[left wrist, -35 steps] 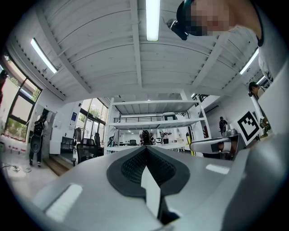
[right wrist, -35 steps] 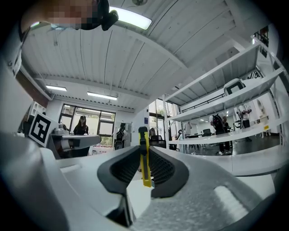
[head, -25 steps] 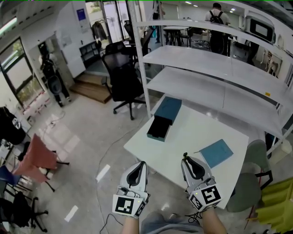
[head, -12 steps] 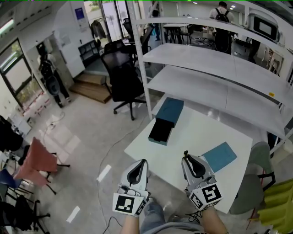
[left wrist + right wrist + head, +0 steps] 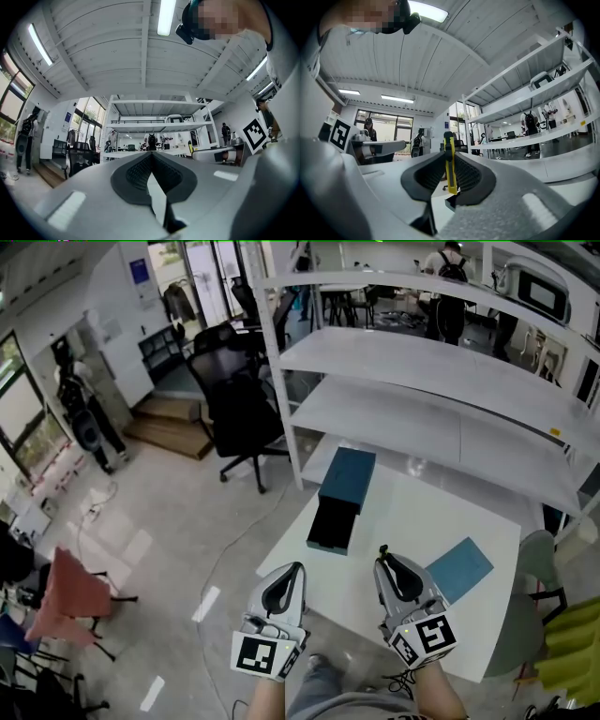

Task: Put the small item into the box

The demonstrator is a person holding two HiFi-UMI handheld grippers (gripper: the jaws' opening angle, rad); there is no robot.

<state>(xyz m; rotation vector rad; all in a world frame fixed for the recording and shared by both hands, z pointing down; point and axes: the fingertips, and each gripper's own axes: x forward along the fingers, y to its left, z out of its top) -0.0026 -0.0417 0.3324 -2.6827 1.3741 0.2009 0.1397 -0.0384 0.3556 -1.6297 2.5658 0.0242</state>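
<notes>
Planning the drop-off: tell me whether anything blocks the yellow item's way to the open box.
Nothing visible does. The right gripper holds the yellow item; only bare table lies between it and the open box ahead.

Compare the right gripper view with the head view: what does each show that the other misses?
Only the right gripper view shows the slim yellow item clamped between the jaws of the right gripper. Only the head view shows the open box with its dark interior, pulled partly out of its teal sleeve, and the flat teal piece lying apart from it. Both show the white shelving and people standing in the background.
</notes>
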